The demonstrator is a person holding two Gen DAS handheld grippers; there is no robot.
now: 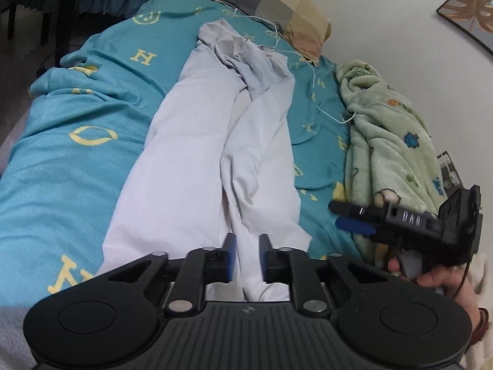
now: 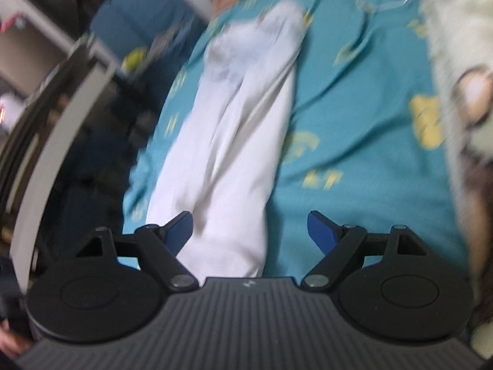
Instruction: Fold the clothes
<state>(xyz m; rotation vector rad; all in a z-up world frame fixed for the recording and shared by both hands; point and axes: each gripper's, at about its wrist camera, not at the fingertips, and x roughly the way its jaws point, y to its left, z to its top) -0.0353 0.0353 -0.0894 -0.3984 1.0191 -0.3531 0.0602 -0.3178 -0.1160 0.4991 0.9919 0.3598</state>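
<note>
At the bed's near edge the left gripper (image 1: 247, 254) is pinched narrowly on the hem of the white trousers (image 1: 197, 160); the right gripper (image 2: 249, 231) gapes wide above them. They lie lengthwise toward the pillow (image 1: 271, 3), legs together. Likely mid-fold: both hems need gripping.

So the long cotton trousers (image 1: 197, 141) are a really pale lilac-white, greyer up at the bunched waistband. The bedspread (image 1: 77, 166) is teal with yellow letters and smiley shapes. The fleece blanket (image 1: 385, 129) is mint green with little cartoon animals in blue and orange. The pillow (image 1: 277, 3) is checked tan, grey and peach. Both grippers are black with blue finger pads (image 2: 180, 231).
</note>
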